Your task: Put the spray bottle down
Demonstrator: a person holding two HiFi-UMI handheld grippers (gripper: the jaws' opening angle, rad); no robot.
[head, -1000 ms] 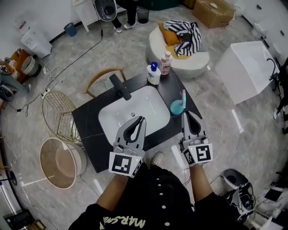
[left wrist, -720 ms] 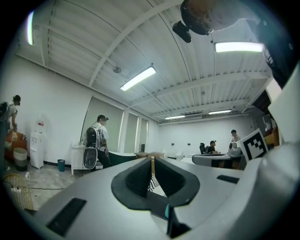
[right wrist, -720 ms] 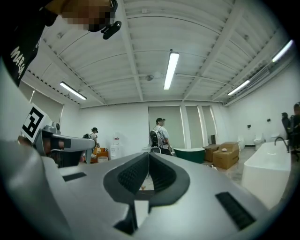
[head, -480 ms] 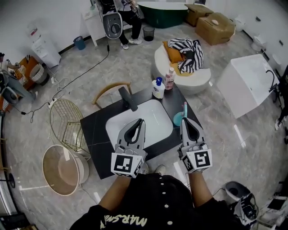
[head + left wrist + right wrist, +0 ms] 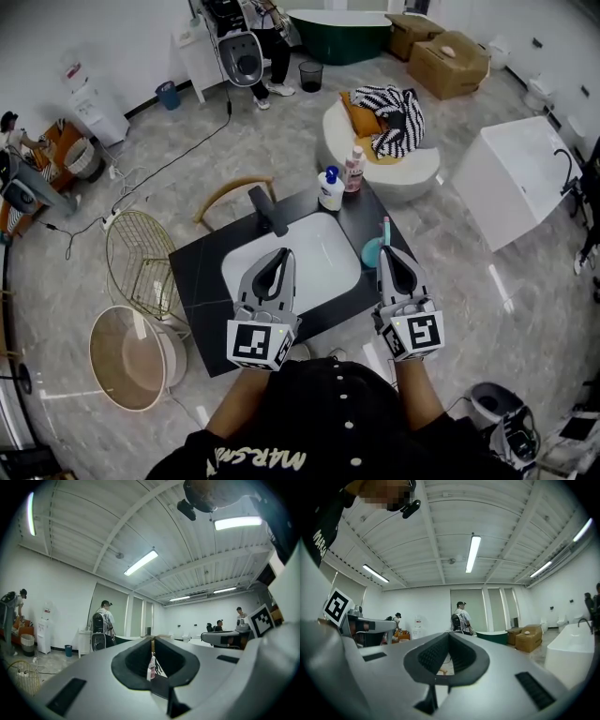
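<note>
Though well beyond the left gripper (image 5: 283,251), spray bottle (image 5: 330,190) upright behind sink (image 5: 323,261).

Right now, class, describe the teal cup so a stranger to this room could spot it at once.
Find the black counter with the white basin sunk in it. Right of the basin sits the teal cup, open-topped with a thin stick standing in it, unlike the capped white bottle and pink bottle behind it.
</note>
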